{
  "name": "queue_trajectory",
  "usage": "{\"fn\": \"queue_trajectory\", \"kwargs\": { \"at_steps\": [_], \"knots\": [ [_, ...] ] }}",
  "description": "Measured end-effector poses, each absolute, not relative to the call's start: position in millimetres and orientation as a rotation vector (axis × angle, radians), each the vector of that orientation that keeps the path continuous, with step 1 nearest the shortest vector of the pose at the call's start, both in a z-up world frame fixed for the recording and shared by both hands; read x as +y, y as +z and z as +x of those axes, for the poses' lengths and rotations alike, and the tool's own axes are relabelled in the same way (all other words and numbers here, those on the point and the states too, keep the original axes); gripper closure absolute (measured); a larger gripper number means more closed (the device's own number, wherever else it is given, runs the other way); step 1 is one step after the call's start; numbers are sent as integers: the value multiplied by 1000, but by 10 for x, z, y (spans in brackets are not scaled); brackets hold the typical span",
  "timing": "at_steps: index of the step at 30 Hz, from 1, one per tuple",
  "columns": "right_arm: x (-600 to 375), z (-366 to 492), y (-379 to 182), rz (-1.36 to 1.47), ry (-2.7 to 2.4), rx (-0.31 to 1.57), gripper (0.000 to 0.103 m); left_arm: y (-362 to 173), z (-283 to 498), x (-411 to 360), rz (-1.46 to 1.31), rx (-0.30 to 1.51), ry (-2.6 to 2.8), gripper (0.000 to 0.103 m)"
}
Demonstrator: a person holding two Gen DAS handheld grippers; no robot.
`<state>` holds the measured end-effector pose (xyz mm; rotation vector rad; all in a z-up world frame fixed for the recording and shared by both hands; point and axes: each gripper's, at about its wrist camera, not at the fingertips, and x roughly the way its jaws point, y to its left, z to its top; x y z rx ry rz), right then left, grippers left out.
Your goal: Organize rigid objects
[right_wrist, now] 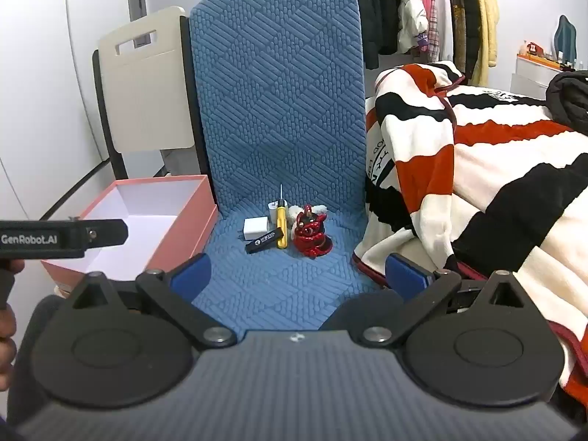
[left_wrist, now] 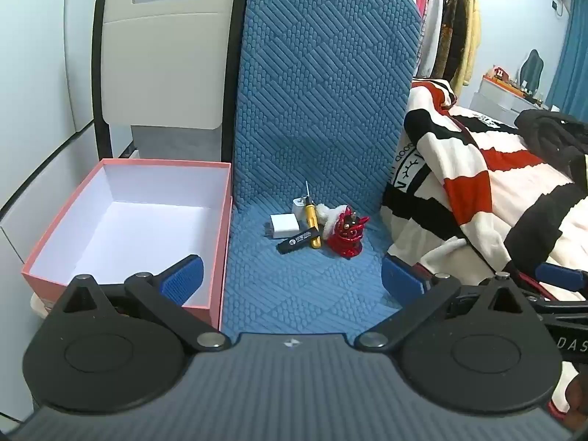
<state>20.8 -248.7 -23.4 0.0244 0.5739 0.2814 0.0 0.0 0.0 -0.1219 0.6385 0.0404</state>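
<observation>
Both hand-held grippers — left (left_wrist: 292,281), right (right_wrist: 299,275) — gape wide, empty. Ahead, small items (left_wrist: 312,229) cluster on the blue seat (left_wrist: 294,294), box (left_wrist: 47,257) beside; best take the outermost piece first — one at a time.

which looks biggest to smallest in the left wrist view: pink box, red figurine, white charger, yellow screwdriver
1. pink box, nearer the camera
2. red figurine
3. white charger and yellow screwdriver: too alike to rank
</observation>
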Motion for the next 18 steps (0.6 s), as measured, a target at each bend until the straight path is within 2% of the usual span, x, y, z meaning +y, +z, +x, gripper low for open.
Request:
{"fn": "queue_trajectory", "kwargs": {
  "at_steps": [18],
  "knots": [
    [-2491, 188, -171, 56, 296, 599, 0, 57, -61, 75, -123, 668, 33, 0]
  ]
}}
